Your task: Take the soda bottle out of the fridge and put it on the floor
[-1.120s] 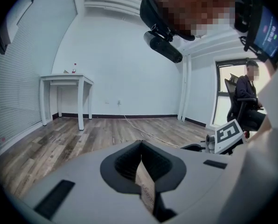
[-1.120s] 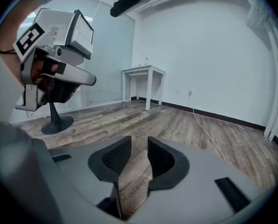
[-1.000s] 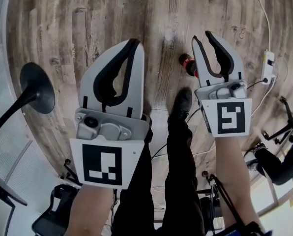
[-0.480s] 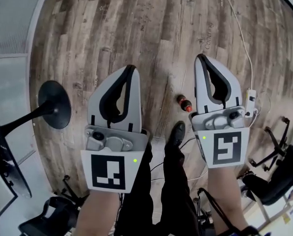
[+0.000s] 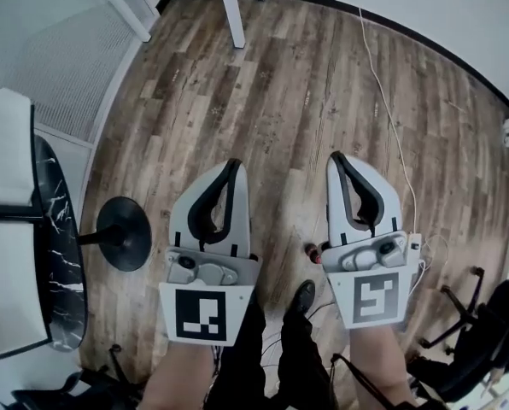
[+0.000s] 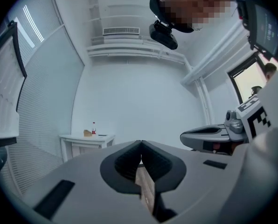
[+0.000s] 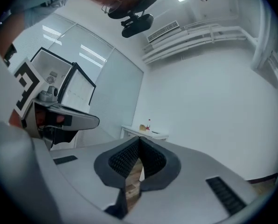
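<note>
Though half hidden, the red-capped soda bottle (image 5: pixel 309 251) sits on the wooden floor (image 5: pixel 280 84), below the nearer white right gripper (image 5: pixel 339 157). It and the white left gripper (image 5: pixel 231 166) are closed, empty.

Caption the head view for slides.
Left gripper and right gripper, both shut and empty, above wooden floor with soda bottle.

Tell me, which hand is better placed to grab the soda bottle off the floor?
Right, probably. The soda bottle sits on the floor right beside the right tongs in the head view; the left tongs are farther across. Both are shut and empty, so either must open first.
</note>
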